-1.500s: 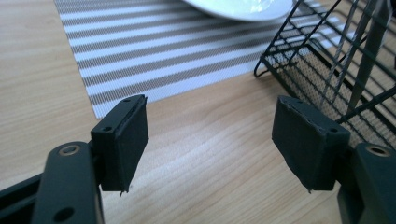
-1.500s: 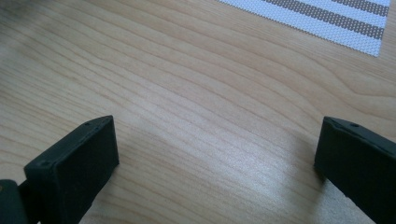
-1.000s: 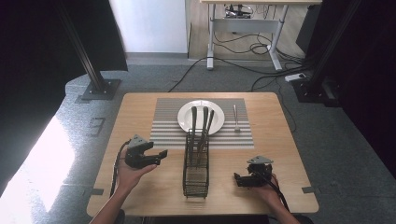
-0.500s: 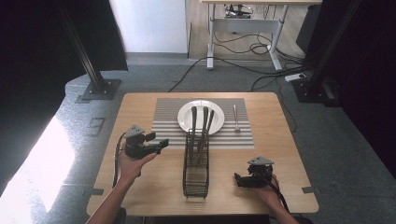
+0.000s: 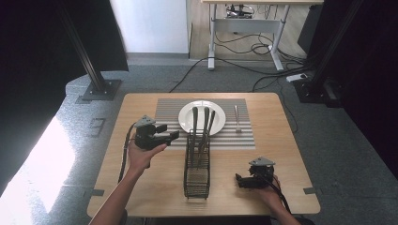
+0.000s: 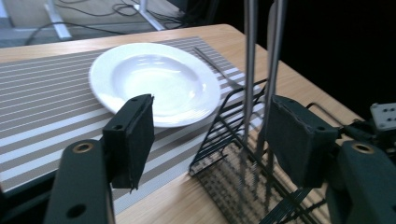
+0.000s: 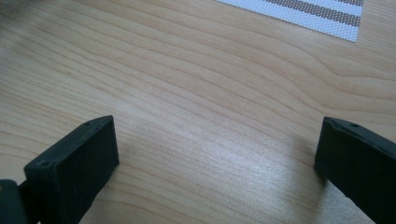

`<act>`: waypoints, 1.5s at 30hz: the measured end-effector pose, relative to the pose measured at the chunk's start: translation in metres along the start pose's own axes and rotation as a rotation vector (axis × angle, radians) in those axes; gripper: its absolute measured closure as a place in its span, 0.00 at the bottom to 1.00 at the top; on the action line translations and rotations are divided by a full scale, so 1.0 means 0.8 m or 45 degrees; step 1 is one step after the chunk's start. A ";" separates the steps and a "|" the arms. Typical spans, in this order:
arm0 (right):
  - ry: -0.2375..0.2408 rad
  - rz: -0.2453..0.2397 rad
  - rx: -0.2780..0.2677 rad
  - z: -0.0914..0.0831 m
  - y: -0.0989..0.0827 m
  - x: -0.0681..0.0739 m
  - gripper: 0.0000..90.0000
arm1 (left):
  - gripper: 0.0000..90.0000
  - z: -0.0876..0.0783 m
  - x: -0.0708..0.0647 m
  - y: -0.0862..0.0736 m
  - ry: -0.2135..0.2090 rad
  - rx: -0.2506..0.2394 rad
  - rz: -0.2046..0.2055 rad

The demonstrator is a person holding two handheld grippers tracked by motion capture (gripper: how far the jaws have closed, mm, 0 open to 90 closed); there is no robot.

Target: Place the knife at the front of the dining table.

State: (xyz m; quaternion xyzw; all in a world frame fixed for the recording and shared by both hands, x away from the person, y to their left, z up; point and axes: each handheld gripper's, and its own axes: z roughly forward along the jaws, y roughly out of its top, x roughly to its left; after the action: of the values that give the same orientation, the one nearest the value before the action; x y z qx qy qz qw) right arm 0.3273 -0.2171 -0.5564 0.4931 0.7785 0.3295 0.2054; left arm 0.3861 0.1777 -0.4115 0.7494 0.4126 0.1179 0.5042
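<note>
Wooden table: left gripper wide, closing, empty; its view shows utensils (handles); right gripper wide.

Utensils stand in the wire rack, before the plate on the mat.

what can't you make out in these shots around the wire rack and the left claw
- Utensil heads: the utensils stand in the wire rack; in the high view they are too small, in the left gripper view the top edge cuts them off.
- Lone utensil on the striped mat: fork or knife, too small in the high view.
- Left claw: open, jaws just closing a little, nothing between the pads; the rack's far end sits behind its right jaw.
</note>
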 end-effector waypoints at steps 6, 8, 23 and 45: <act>0.003 -0.002 0.001 0.000 0.000 0.000 0.00 | 0.39 0.015 -0.015 0.017 -0.027 0.004 0.025; 0.003 -0.003 0.000 0.000 0.000 0.000 0.00 | 0.40 0.019 -0.018 0.021 -0.037 -0.001 0.029; 0.009 -0.005 0.000 0.000 0.000 0.001 0.00 | 0.45 0.050 -0.025 0.037 -0.034 0.048 0.038; 0.016 -0.016 0.001 0.000 0.000 0.001 0.00 | 0.75 0.101 -0.019 0.029 -0.118 0.076 0.057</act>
State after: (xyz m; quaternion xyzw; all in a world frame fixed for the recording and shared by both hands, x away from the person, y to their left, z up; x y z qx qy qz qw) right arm 0.3271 -0.2162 -0.5564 0.4861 0.7831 0.3310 0.2024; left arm 0.4361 0.1095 -0.4254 0.7778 0.3752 0.0821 0.4974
